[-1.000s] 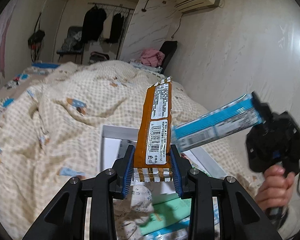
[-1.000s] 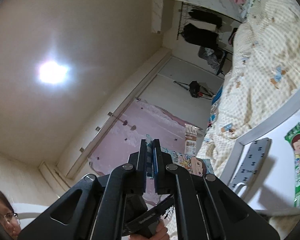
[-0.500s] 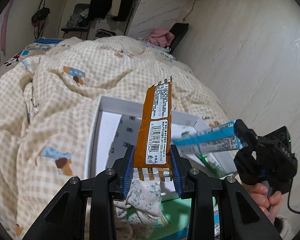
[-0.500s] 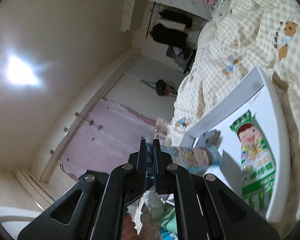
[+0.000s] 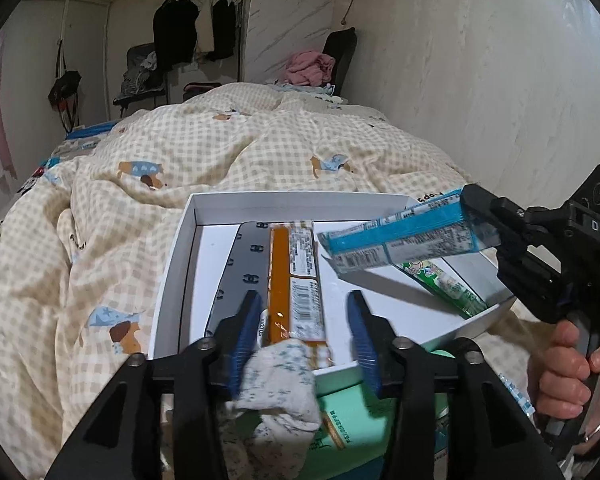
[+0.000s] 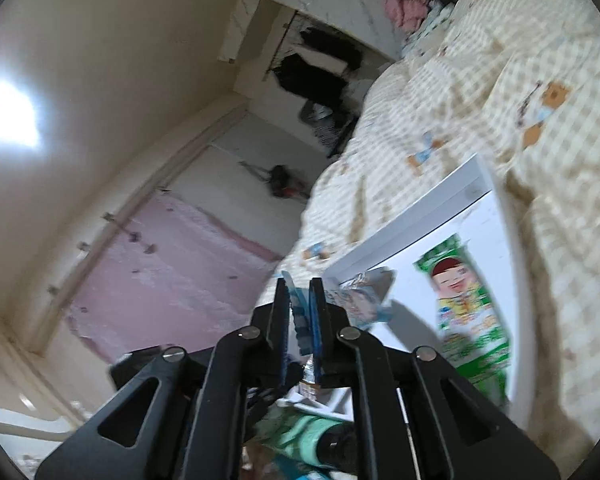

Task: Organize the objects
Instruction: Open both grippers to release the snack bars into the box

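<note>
The left claw (image 5: 304,332) stands spread, the orange snack bar (image 5: 298,280) lying loose between its fingers in the white box (image 5: 172,280) on the bed (image 5: 180,152). The right claw (image 6: 300,316) pinches a blue packet (image 5: 400,236) above the box's right side. Dropped carelessly, I judge, it could overshoot the rim or cover the green packet (image 5: 444,284). A grey strip (image 5: 240,264) lies along the box's left side.

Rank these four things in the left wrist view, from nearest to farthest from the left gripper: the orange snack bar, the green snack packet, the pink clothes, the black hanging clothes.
1. orange snack bar: between the open fingers of the left gripper, in the white box.
2. green snack packet: right side of the box.
3. pink clothes: beyond the bed.
4. black hanging clothes: on the rail at the far wall.
</note>
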`<state>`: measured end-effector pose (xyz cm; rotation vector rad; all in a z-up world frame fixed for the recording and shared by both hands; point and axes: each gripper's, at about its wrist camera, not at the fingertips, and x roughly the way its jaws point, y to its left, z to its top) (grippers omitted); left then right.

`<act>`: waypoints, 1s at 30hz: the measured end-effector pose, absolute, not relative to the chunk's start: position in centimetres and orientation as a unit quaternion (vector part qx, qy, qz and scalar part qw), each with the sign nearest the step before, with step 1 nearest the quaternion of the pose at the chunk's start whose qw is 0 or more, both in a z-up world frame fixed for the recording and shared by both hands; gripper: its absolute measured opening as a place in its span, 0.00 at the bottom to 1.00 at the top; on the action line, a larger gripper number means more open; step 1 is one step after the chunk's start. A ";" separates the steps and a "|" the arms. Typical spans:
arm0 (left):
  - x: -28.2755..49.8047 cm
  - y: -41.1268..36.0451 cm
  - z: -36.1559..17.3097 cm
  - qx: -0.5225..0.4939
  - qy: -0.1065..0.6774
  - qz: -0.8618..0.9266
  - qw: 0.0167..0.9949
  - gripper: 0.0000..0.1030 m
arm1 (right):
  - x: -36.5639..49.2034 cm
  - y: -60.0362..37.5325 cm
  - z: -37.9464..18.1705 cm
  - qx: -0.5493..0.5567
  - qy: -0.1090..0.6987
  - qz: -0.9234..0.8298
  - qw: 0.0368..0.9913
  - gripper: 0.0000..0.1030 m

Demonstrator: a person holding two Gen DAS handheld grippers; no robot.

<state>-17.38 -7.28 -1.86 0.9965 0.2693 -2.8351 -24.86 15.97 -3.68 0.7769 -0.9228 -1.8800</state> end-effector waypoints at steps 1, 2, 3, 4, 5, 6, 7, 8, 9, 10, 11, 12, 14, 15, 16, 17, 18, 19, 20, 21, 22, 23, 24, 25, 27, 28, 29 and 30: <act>-17.2 -7.2 -1.7 0.326 0.089 -0.939 0.061 0.57 | -24.7 15.9 -3.4 0.313 -0.361 -0.765 0.431 0.20; -17.1 -7.2 -1.6 0.321 0.089 -0.941 0.060 0.62 | -24.6 15.8 -3.4 0.312 -0.355 -0.768 0.432 0.33; -16.8 -7.2 -1.4 0.316 0.088 -0.943 0.057 0.64 | -24.4 15.6 -3.1 0.309 -0.347 -0.772 0.433 0.43; -16.5 -7.0 -1.2 0.308 0.087 -0.946 0.054 0.67 | -24.3 15.5 -2.9 0.305 -0.340 -0.776 0.435 0.65; -15.9 -7.0 -0.9 0.301 0.086 -0.949 0.050 0.68 | -24.0 15.4 -2.5 0.299 -0.329 -0.783 0.435 0.80; -15.6 -7.0 -0.7 0.294 0.085 -0.951 0.048 0.70 | -23.8 15.2 -2.1 0.294 -0.318 -0.789 0.435 0.83; -15.3 -7.1 -0.6 0.289 0.084 -0.952 0.046 0.71 | -23.6 15.1 -1.9 0.291 -0.311 -0.792 0.437 0.85; -15.1 -7.2 -0.4 0.285 0.084 -0.954 0.045 0.73 | -23.5 14.9 -1.8 0.290 -0.305 -0.796 0.436 0.86; -14.8 -7.2 -0.3 0.281 0.084 -0.955 0.045 0.73 | -23.5 14.9 -1.8 0.290 -0.302 -0.797 0.434 0.86; -14.4 -7.3 -0.2 0.277 0.083 -0.956 0.048 0.73 | -23.6 15.0 -1.8 0.290 -0.302 -0.798 0.434 0.86; -14.2 -7.5 -0.1 0.274 0.082 -0.957 0.050 0.73 | -23.7 15.1 -1.8 0.289 -0.305 -0.797 0.434 0.86; -13.9 -7.5 0.0 0.269 0.082 -0.958 0.052 0.74 | -23.7 15.3 -1.8 0.288 -0.307 -0.797 0.434 0.87; -13.4 -7.7 0.3 0.263 0.083 -0.960 0.054 0.74 | -23.3 15.5 -1.5 0.281 -0.308 -0.801 0.431 0.89; -13.1 -7.9 0.4 0.261 0.084 -0.960 0.055 0.74 | -23.1 15.7 -1.3 0.278 -0.307 -0.803 0.428 0.92; -12.8 -8.2 0.6 0.260 0.087 -0.960 0.055 0.74 | -22.9 16.0 -1.0 0.273 -0.308 -0.807 0.423 1.00; -12.8 -8.5 0.8 0.258 0.089 -0.960 0.055 0.75 | -22.8 16.3 -0.8 0.270 -0.312 -0.807 0.422 1.00; -12.6 -9.0 1.0 0.254 0.095 -0.961 0.051 0.76 | -22.7 16.7 -0.6 0.265 -0.319 -0.805 0.425 1.00; -12.4 -9.4 1.2 0.251 0.100 -0.961 0.050 0.76 | -22.7 17.1 -0.5 0.262 -0.324 -0.803 0.427 1.00; -12.4 -9.6 1.4 0.251 0.103 -0.961 0.051 0.76 | -22.7 17.6 -0.3 0.259 -0.332 -0.800 0.427 1.00; -12.2 -10.3 1.7 0.252 0.113 -0.960 0.053 0.76 | -22.6 18.0 0.0 0.255 -0.336 -0.800 0.426 1.00; -12.1 -10.7 1.8 0.252 0.120 -0.959 0.053 0.76 | -22.5 18.5 0.3 0.249 -0.338 -0.802 0.425 1.00; -11.7 -11.3 2.0 0.250 0.132 -0.958 0.053 0.76 | -22.3 18.8 0.6 0.246 -0.339 -0.803 0.424 1.00; -11.6 -11.7 2.2 0.248 0.139 -0.957 0.054 0.76 | -22.2 19.2 0.8 0.242 -0.340 -0.804 0.423 1.00; -11.3 -12.2 2.5 0.244 0.148 -0.957 0.055 0.76 | -22.1 19.5 1.1 0.239 -0.342 -0.804 0.424 1.00; -10.6 -13.0 2.9 0.244 0.159 -0.955 0.054 0.76 | -21.7 19.8 1.6 0.238 -0.346 -0.801 0.427 1.00; -10.1 -13.2 3.2 0.245 0.161 -0.955 0.054 0.76 | -21.5 20.0 1.7 0.238 -0.349 -0.797 0.431 1.00; -9.7 -13.3 3.5 0.245 0.156 -0.955 0.055 0.76 | -21.2 19.9 1.9 0.241 -0.348 -0.794 0.436 1.00; -9.3 -13.3 3.8 0.244 0.149 -0.957 0.055 0.76 | -21.1 19.9 2.1 0.246 -0.345 -0.792 0.440 1.00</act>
